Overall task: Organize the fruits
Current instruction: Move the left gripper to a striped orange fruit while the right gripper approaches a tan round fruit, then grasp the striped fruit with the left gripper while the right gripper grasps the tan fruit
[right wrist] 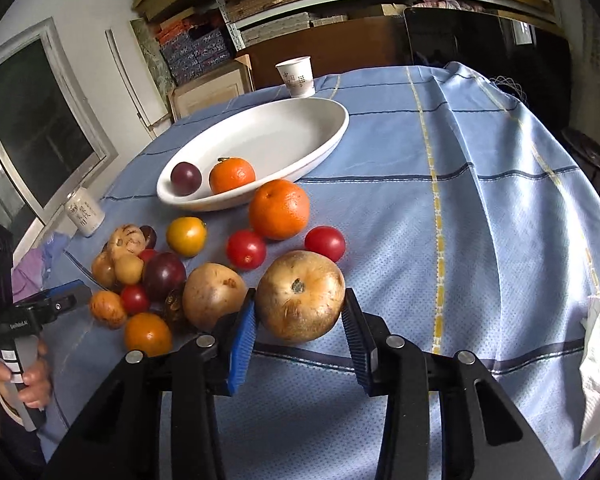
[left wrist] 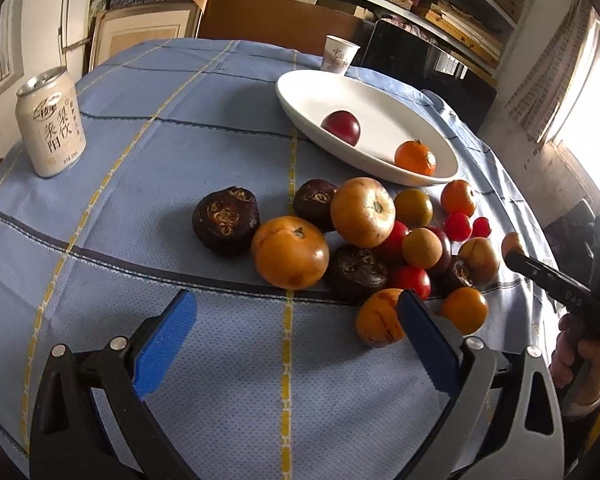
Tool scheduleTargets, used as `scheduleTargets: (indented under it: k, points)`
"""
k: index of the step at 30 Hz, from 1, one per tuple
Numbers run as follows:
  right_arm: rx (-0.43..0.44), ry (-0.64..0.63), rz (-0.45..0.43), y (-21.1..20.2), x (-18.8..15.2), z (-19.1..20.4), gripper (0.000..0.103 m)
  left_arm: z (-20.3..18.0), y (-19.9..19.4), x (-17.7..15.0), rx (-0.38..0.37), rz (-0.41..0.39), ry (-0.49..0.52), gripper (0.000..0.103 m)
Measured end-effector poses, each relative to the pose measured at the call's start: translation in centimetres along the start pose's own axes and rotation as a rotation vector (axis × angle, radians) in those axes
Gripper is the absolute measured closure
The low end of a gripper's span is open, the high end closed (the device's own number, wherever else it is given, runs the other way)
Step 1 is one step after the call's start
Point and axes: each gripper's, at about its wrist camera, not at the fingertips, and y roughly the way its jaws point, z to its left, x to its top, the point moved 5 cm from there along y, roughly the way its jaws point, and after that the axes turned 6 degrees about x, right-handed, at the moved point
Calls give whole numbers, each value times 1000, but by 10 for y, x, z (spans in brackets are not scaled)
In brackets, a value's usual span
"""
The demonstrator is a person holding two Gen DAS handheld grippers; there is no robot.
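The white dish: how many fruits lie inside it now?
2. In the white dish, a dark purple plum lies near its left end, and a small orange mandarin lies just right of it. Nothing seems hidden.

Black gripper (right wrist: 300, 312) arms, blue ribbed pads, silver rivets.

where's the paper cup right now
In the right wrist view the paper cup stands upright at the table's far edge, just behind the white oval dish.

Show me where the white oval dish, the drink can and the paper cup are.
white oval dish (right wrist: 324, 136): right wrist view, on its near rim.
drink can (left wrist: 52, 128): left wrist view, on its printed side.
paper cup (right wrist: 298, 76): right wrist view, on its wall.
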Motion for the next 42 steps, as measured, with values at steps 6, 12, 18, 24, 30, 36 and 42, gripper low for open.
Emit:
scheduleTargets:
  k: [6, 12, 18, 24, 30, 36, 42]
  points:
    - [0, -8, 17, 5, -1, 1, 61, -23, -8, -4, -32, -31, 107, 19]
    - [-5, -8, 24, 6, -3, 1, 61, -40, -2, -13, -75, 15, 187, 41]
    - [-8, -16, 26, 6, -3, 2, 61, -45, -1, -15, -88, 17, 209, 52]
    - [-9, -15, 31, 7, -3, 2, 61, -52, -3, -20, -107, 22, 244, 65]
    - [-9, -22, 28, 6, -2, 3, 61, -54, 12, -23, -118, 90, 241, 68]
    - [-8, -20, 27, 6, -2, 2, 61, -55, 7, -21, -133, 60, 239, 70]
    - [40, -27, -46, -7, 4, 7, 61, -54, -10, -13, -132, -35, 235, 70]
